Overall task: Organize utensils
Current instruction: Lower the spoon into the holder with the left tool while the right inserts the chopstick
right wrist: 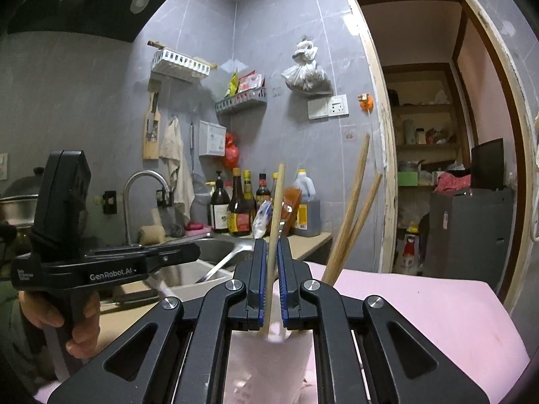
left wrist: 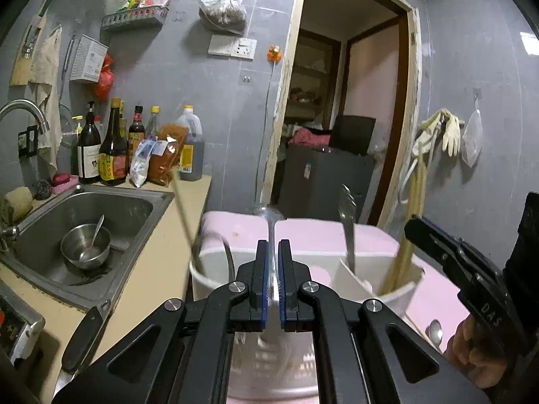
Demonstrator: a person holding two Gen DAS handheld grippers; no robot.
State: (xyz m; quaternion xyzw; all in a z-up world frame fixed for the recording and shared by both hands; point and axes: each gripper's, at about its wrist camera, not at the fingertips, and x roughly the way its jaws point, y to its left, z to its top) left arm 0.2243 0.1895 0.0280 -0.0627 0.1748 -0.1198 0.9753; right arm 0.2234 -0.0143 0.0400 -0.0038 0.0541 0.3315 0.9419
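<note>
STATUS: partly done | HOLDER: white utensil caddy (left wrist: pixel 397 294) on the pink tabletop, already holding chopsticks and tongs (left wrist: pixel 348 225) | LEFT claw (left wrist: pixel 273 281): clamped on metal ladle (left wrist: pixel 269 222) | RIGHT claw (right wrist: pixel 272 281): clamped on one chopstick (right wrist: pixel 274 215) | REMAINING: seat both in caddy

In the right wrist view, at the left of the frame, the left claw (right wrist: pixel 175 257) bears "GenRobot.AI" in pale letters along its black side bar; a smaller block of print at that bar's left end is too small to read. In the left wrist view, at lower right, the right claw (left wrist: pixel 412 227) carries raised letters "DAS". Bottle labels on the tabletop are too blurred to read.
</note>
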